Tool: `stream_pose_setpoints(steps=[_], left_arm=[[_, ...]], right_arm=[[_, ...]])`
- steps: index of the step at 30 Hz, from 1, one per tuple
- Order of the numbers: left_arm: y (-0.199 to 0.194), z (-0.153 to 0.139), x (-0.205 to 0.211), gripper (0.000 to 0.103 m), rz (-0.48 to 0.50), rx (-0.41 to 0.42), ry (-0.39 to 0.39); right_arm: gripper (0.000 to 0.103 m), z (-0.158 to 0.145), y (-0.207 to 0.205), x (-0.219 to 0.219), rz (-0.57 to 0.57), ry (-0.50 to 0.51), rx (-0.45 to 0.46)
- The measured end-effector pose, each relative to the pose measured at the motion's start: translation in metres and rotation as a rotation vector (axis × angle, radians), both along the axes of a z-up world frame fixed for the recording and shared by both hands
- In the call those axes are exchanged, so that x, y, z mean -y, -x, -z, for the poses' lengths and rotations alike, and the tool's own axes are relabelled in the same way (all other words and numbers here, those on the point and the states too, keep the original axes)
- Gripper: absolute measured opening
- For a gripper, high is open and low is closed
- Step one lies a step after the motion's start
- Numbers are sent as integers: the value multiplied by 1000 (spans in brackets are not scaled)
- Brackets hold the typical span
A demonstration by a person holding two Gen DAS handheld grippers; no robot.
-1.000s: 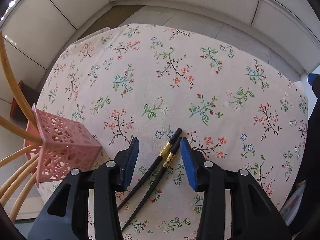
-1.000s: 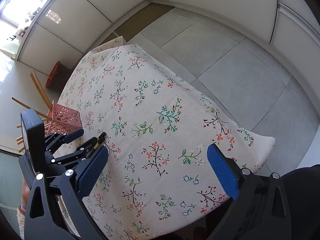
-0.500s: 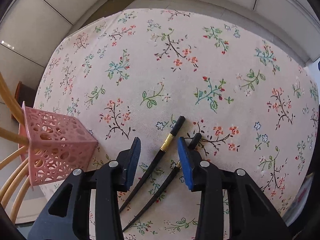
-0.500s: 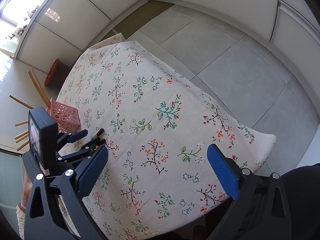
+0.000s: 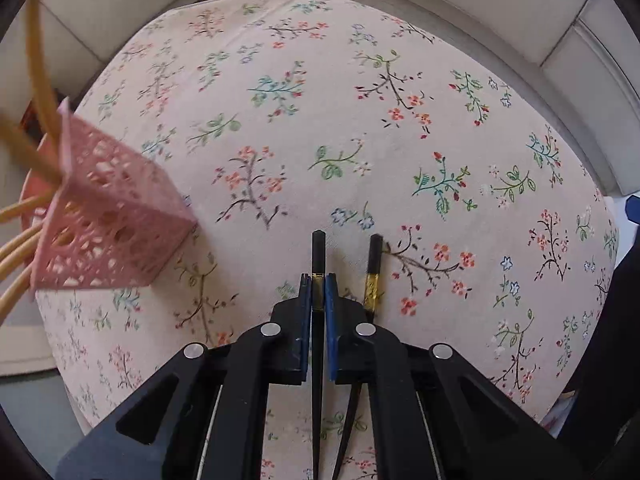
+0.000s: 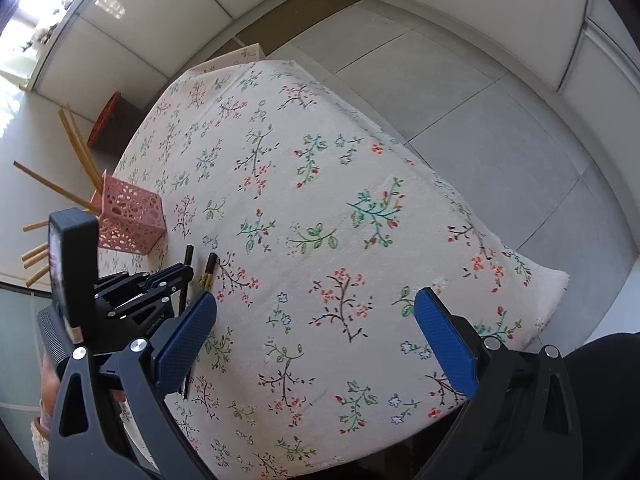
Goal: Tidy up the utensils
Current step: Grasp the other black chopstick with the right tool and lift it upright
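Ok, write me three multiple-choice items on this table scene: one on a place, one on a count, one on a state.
1. Where does the pink perforated plastic holder stand?
A. left of the left gripper
B. right of it
C. between its fingers

2. How many black chopsticks with gold bands are on the floral tablecloth?
A. one
B. two
C. four

3. How is the left gripper?
A. wide open
B. shut on nothing
C. shut on one black chopstick

Answers: 1 A, it sits at the left in the left wrist view. 2 B, a second chopstick lies beside the gripped one. 3 C, both blue pads press the gold band.
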State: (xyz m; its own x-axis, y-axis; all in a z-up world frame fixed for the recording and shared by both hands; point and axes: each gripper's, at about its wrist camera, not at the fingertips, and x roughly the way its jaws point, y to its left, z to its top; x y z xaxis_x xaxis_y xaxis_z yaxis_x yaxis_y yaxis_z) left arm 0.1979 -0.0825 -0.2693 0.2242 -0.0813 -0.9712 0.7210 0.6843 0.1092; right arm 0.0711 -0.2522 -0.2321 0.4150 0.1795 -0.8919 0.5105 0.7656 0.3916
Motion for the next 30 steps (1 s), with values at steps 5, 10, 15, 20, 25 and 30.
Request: stream_pose_setpoints(steps=[5,10,15,20,25,30], left_arm=[[28,-49,-43,6,-81,87,91],[71,-103,-87,6,-169,215,200],[91,-129,-113,6,-228,326,275],[105,-148,-127,6,-257,377,337],[108,-156,-137,6,-267,382,356],[112,-164,-139,6,-286,400,395]], right_arm=[[96,7,-40,-49,-87,9,-54],[86,34,-83,-92,-88,-9,-176],[72,57,-110,-124,-54,69,-302],[13,53,-119,-134,-42,113,-301],[7,52,-102,-111,-16,-34,-219],[7,10,-74,-99,-118,-46,-39]])
